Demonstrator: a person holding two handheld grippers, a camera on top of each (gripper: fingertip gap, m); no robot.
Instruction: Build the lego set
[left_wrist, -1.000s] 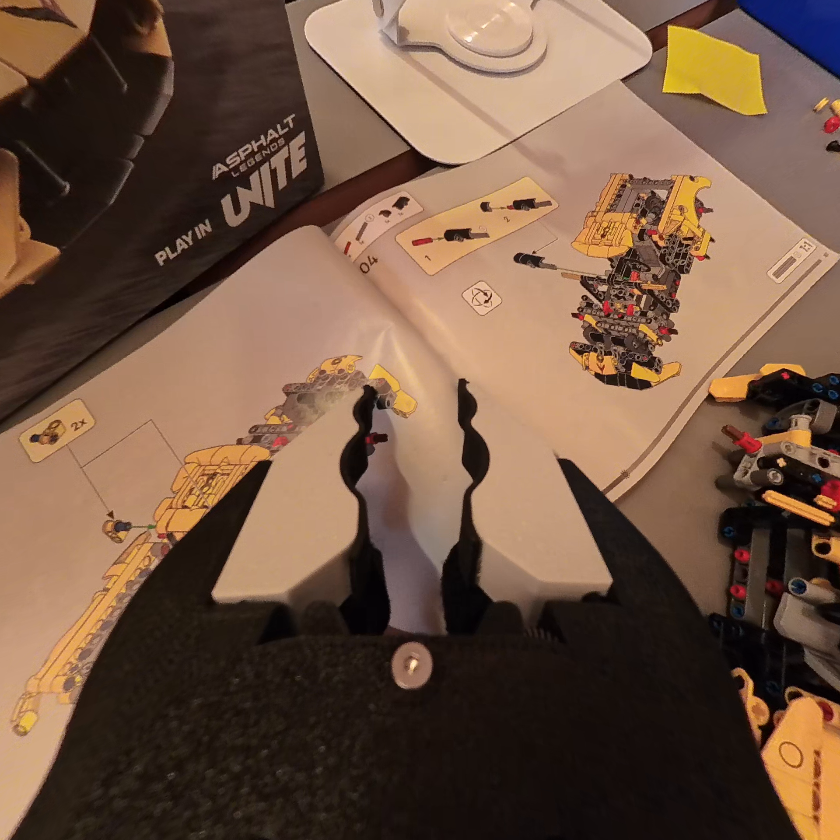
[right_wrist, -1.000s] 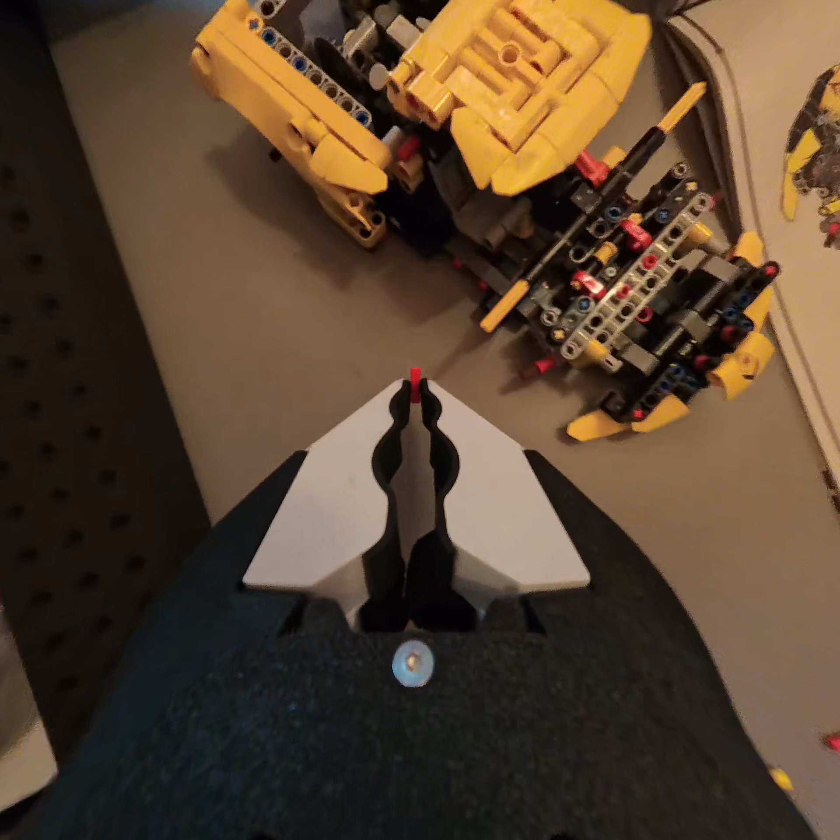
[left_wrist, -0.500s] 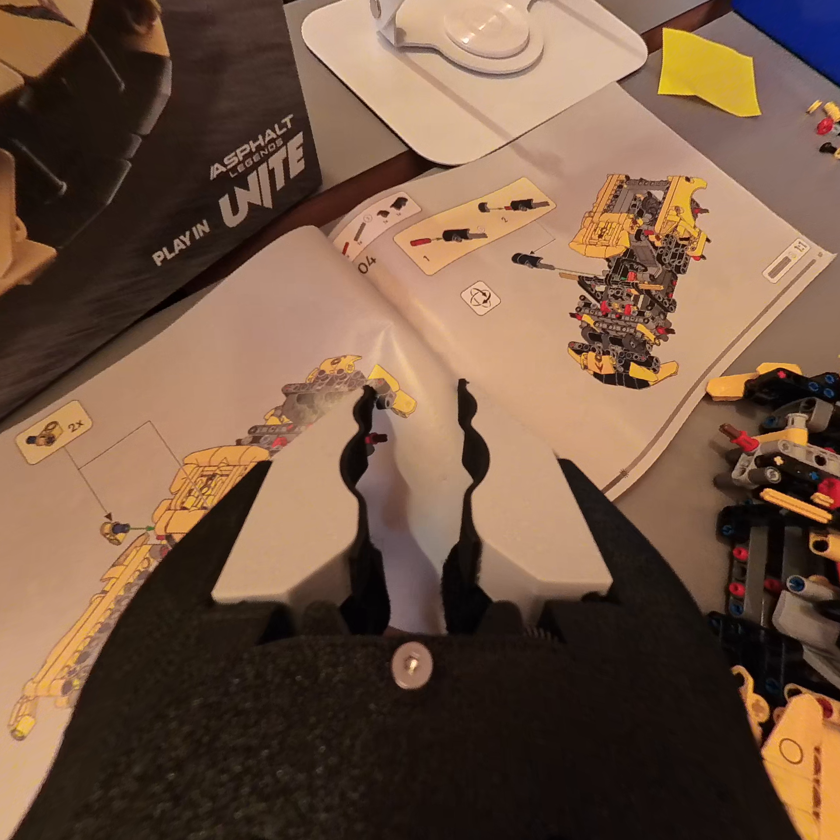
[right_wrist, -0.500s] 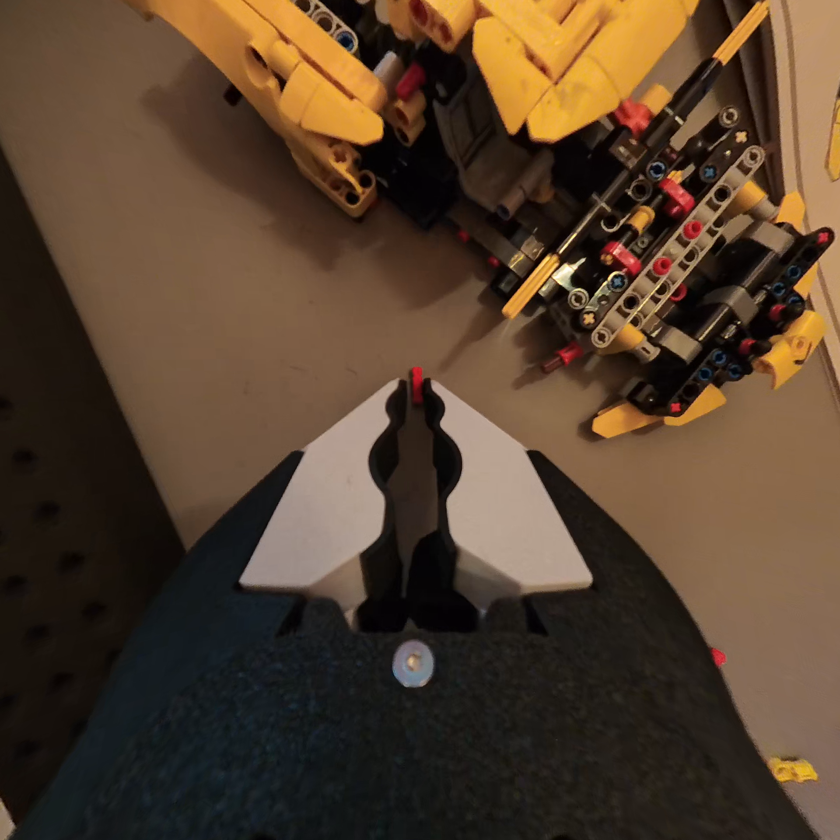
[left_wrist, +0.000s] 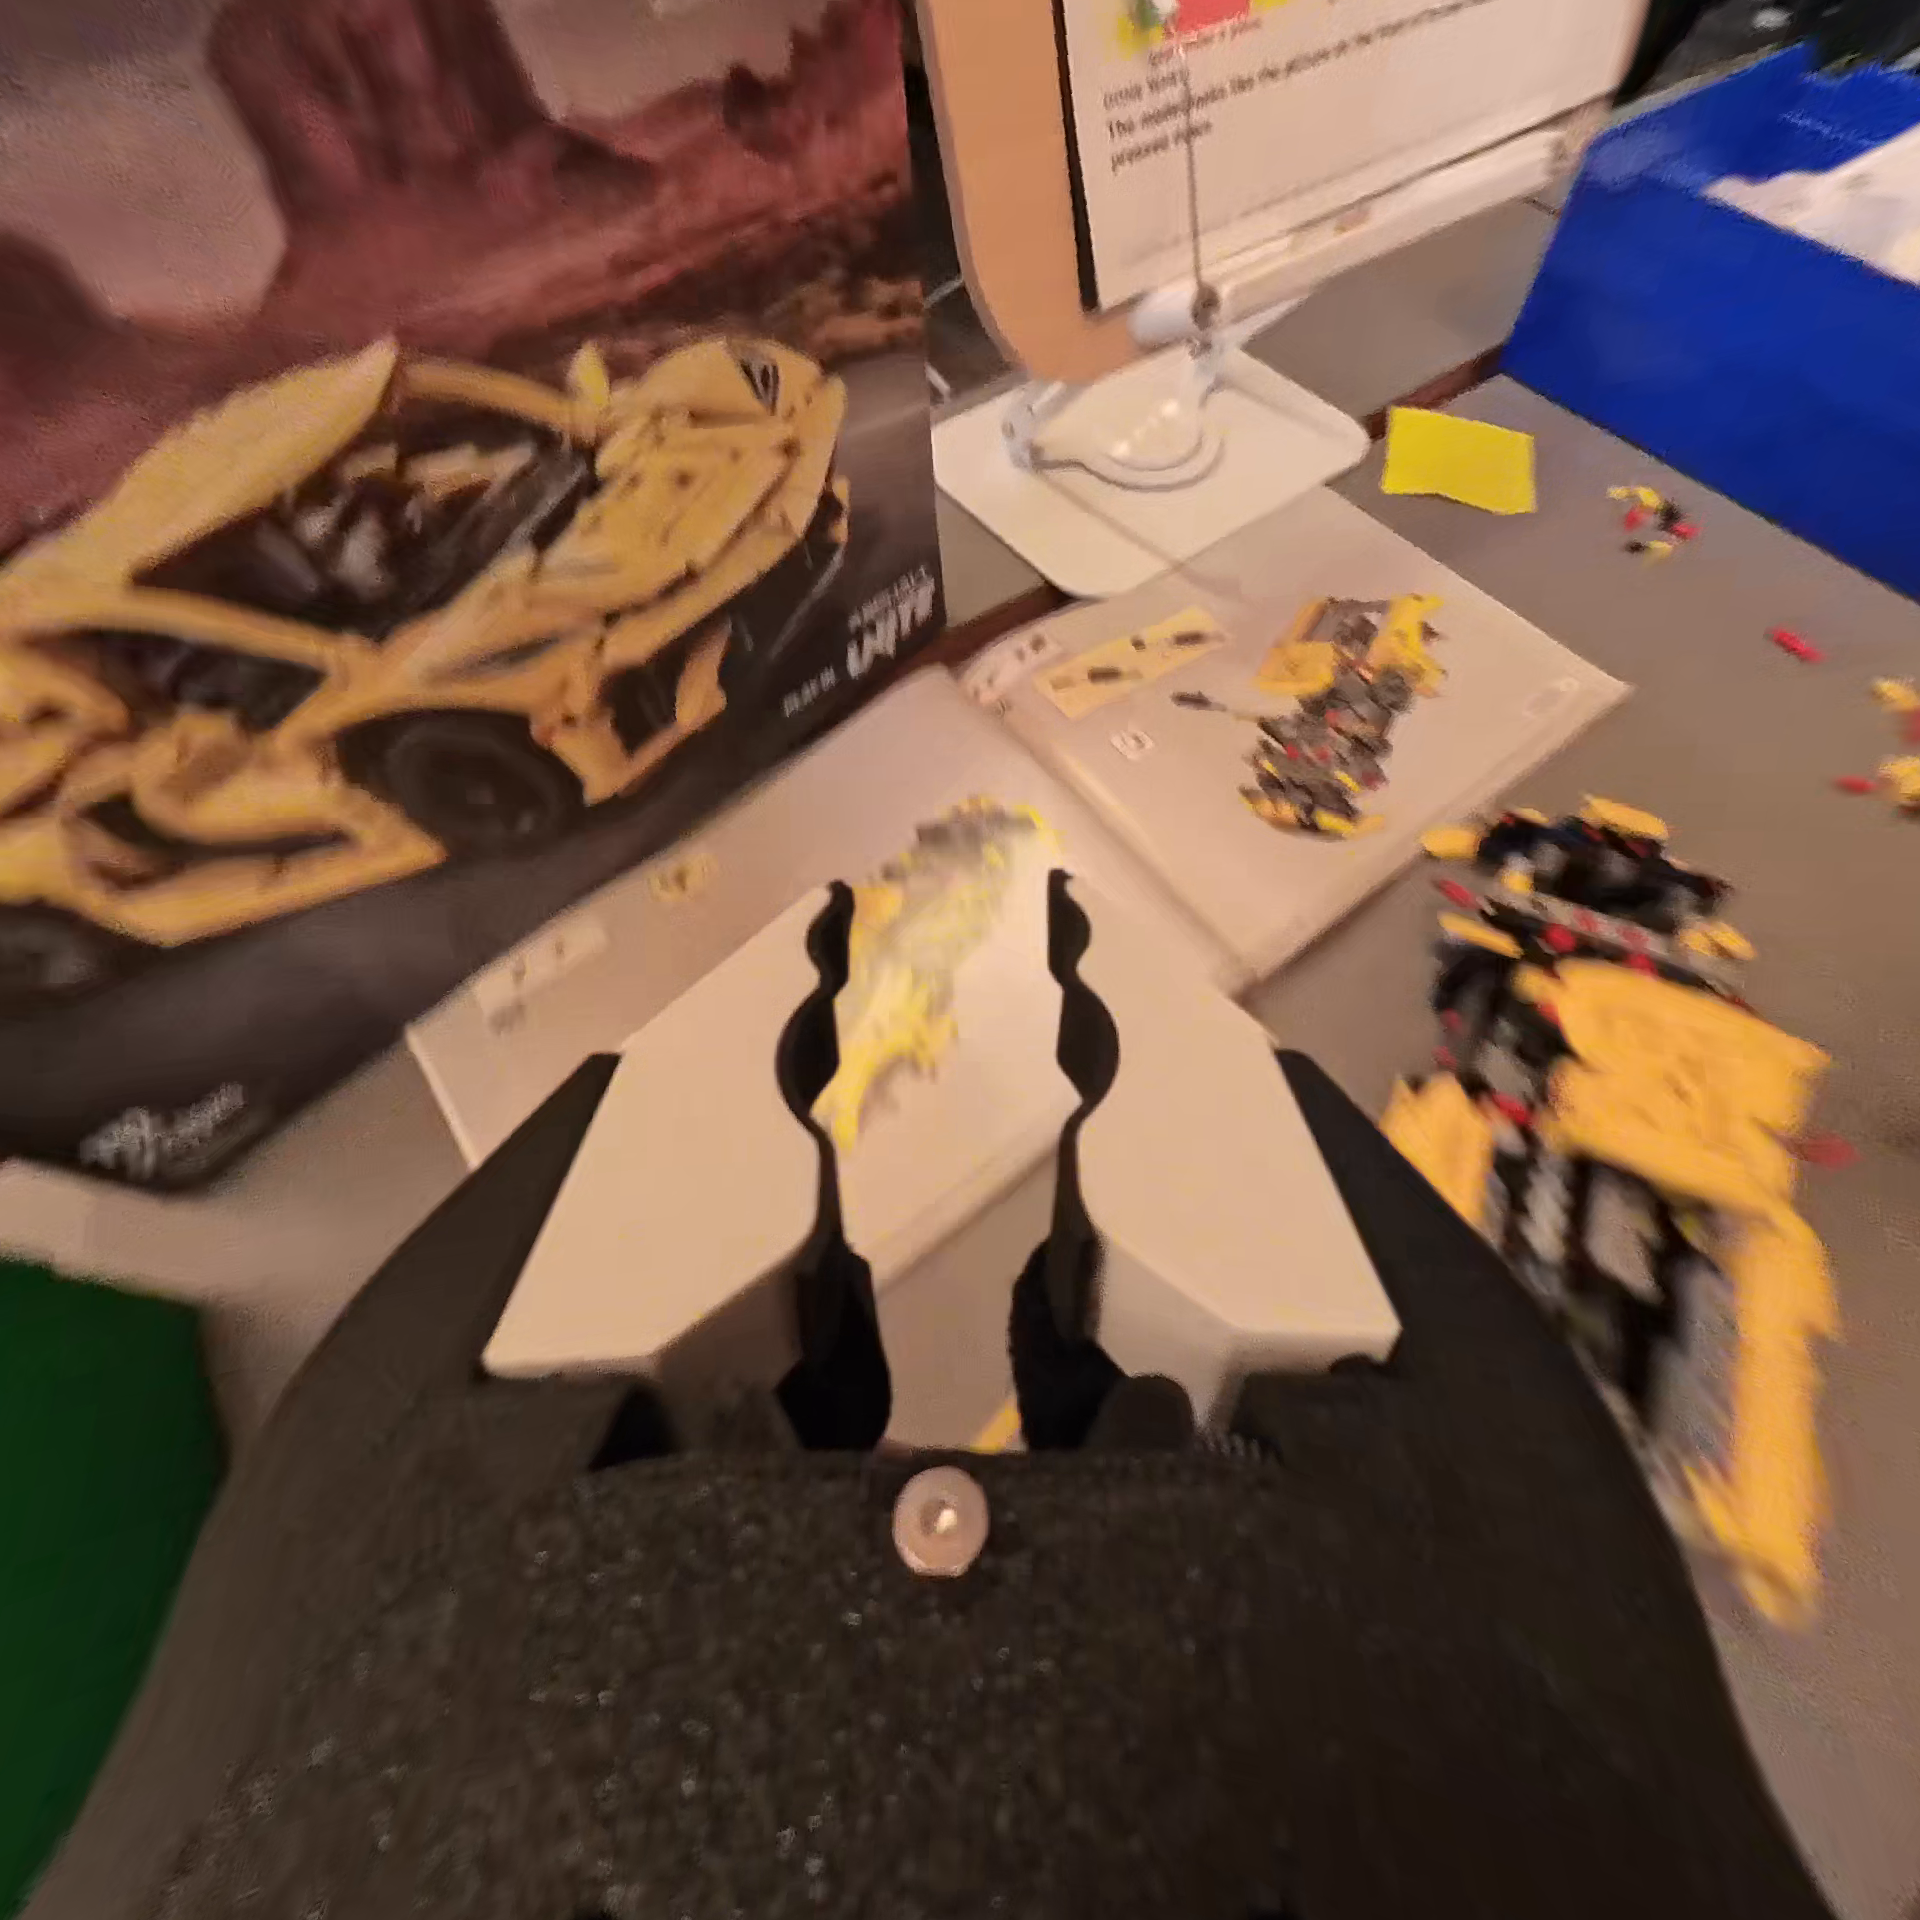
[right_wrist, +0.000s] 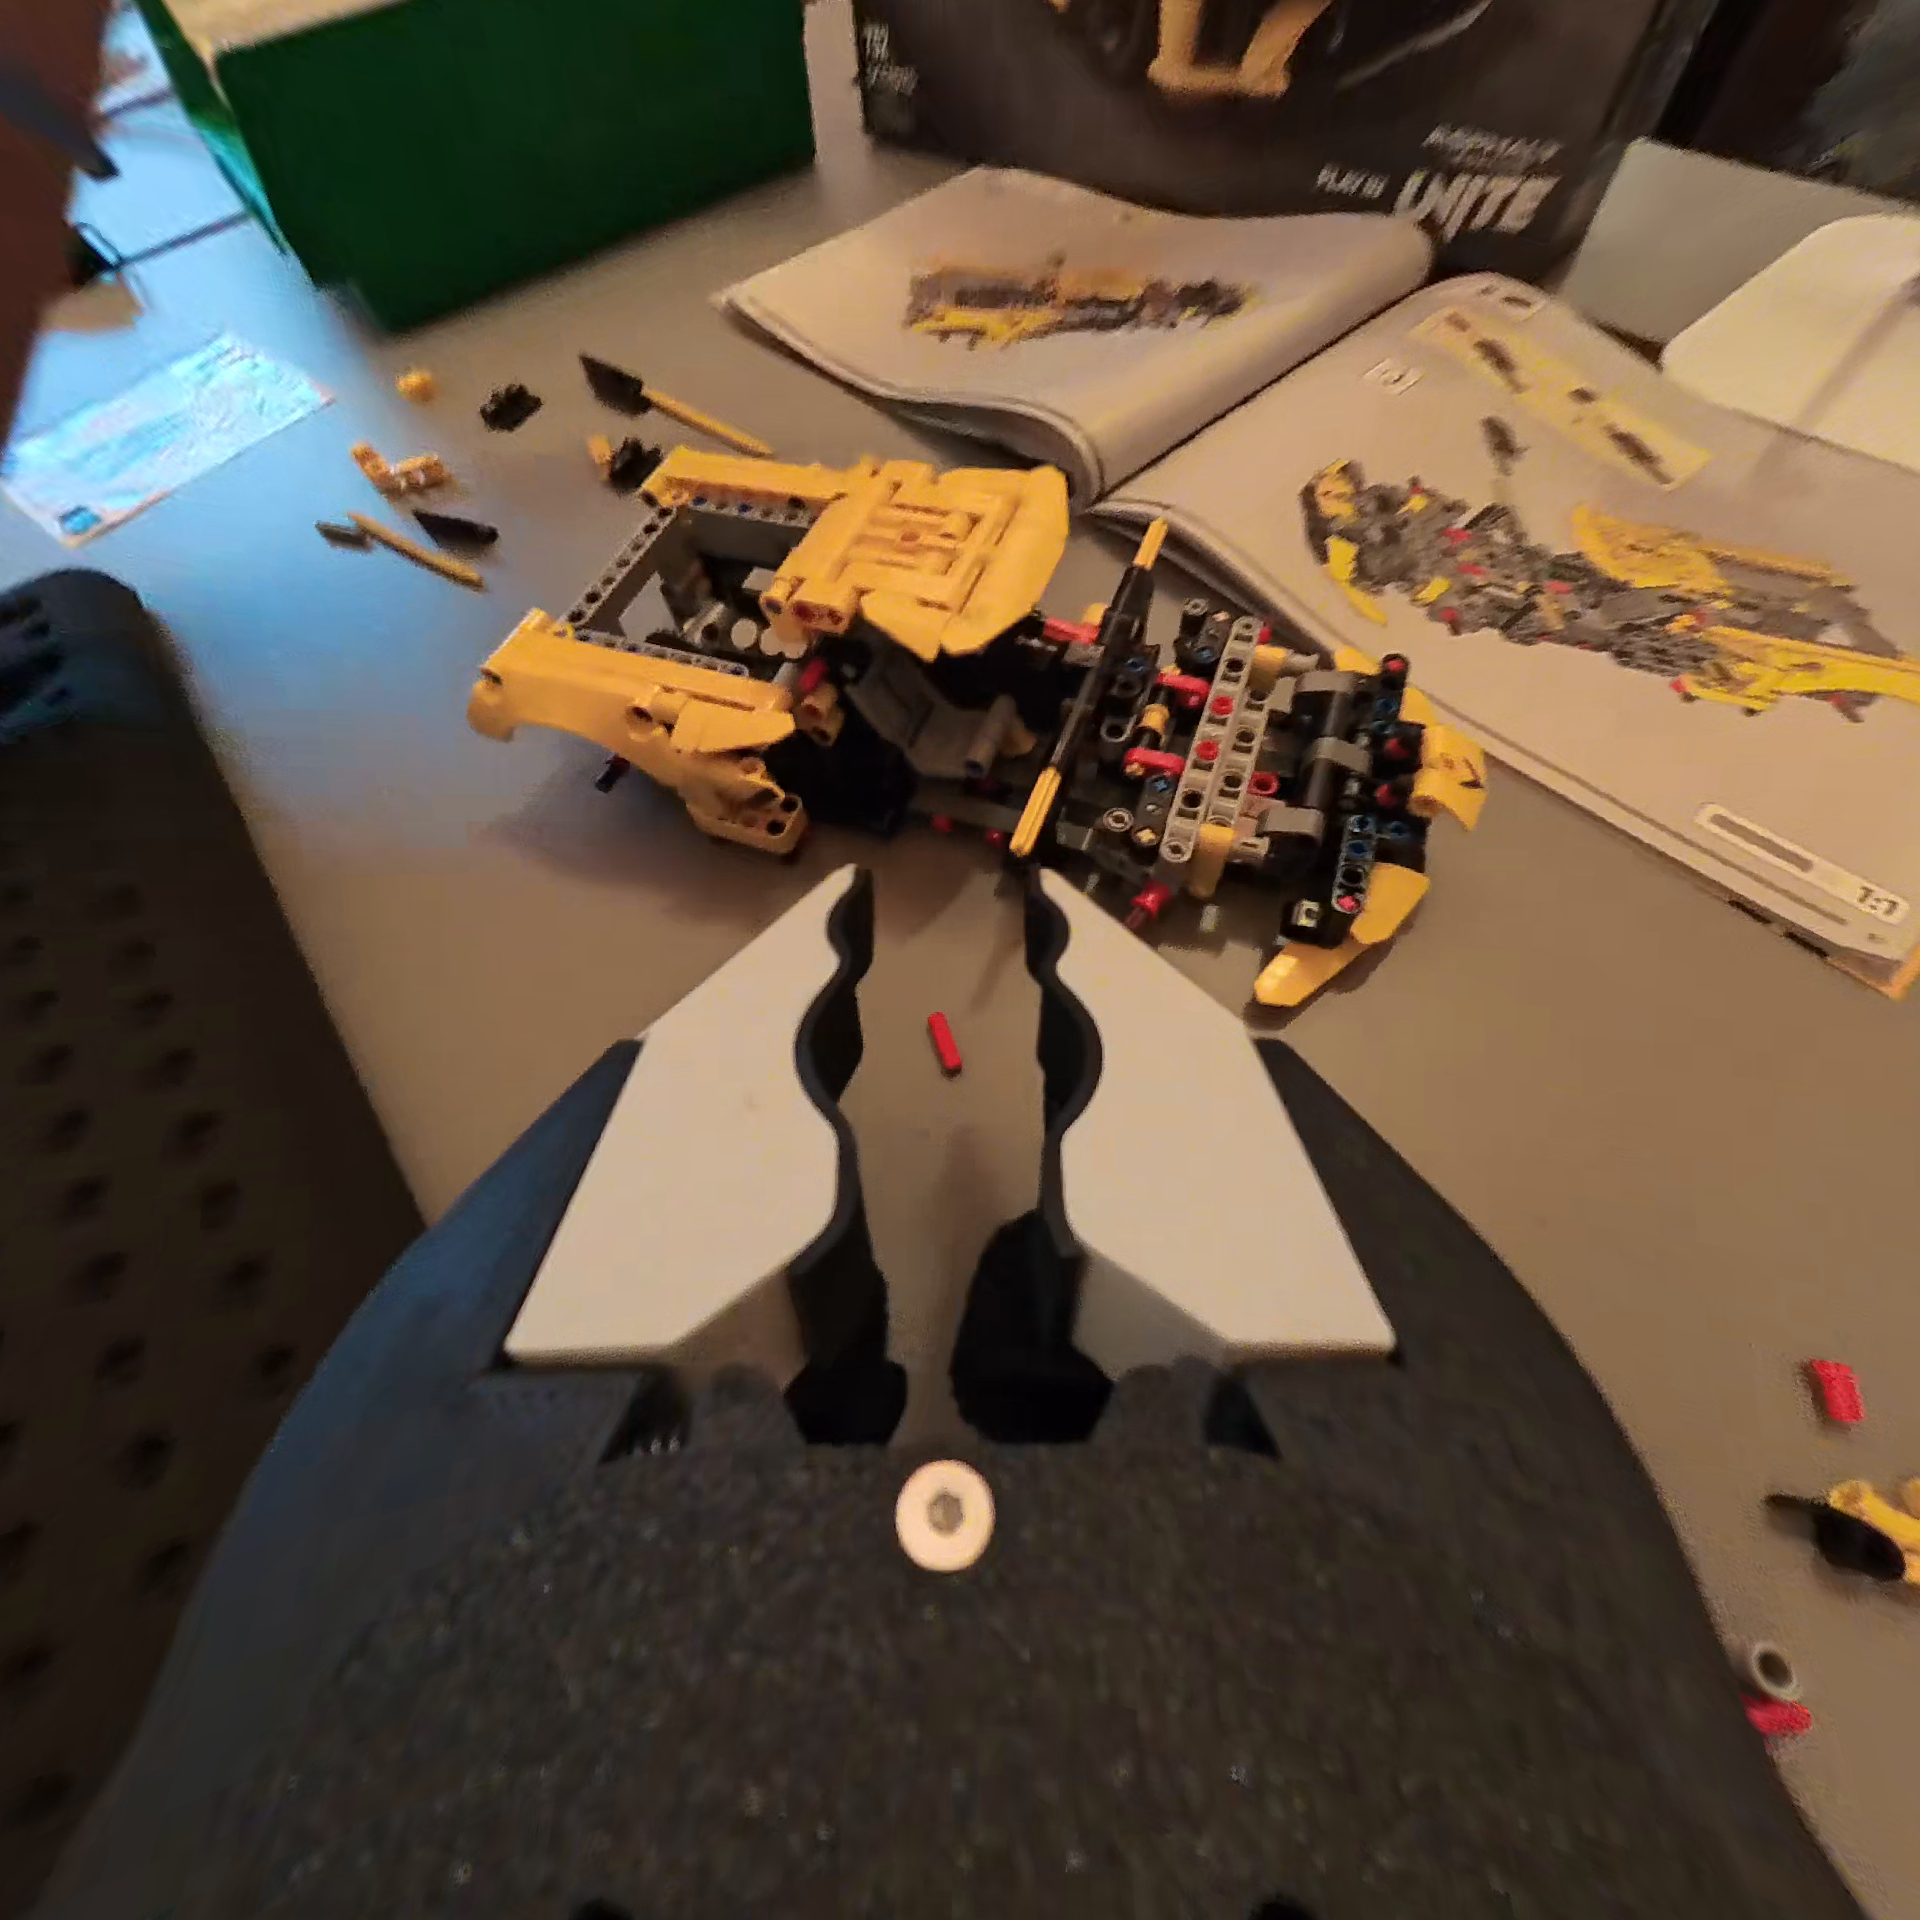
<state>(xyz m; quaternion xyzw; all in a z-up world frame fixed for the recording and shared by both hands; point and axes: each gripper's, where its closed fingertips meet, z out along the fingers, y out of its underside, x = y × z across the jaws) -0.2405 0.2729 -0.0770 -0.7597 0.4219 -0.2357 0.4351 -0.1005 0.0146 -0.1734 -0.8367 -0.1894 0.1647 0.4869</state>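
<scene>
The half-built yellow and black car model (right_wrist: 935, 686) lies on the grey table ahead of my right gripper (right_wrist: 948, 883); it shows blurred at the right of the left wrist view (left_wrist: 1621, 1122). My right gripper is open and empty. A small red pin (right_wrist: 943, 1042) lies on the table between its fingers. My left gripper (left_wrist: 948, 885) is open and empty, raised over the open instruction booklet (left_wrist: 1143, 831), which also shows in the right wrist view (right_wrist: 1455, 468).
The set's box (left_wrist: 416, 582) stands at the left, with a white stand base (left_wrist: 1143, 468) and a blue bin (left_wrist: 1714, 343) behind. A green box (right_wrist: 499, 145), loose pieces (right_wrist: 416, 478), more red pins (right_wrist: 1834, 1387) and a dark perforated mat (right_wrist: 135, 1039) surround the model. The tips of one gripper are about 30 cm away from the tips of the other.
My right gripper has opened and the red pin it held now lies on the table. Both grippers have pulled back and tilted up, so more of the table shows.
</scene>
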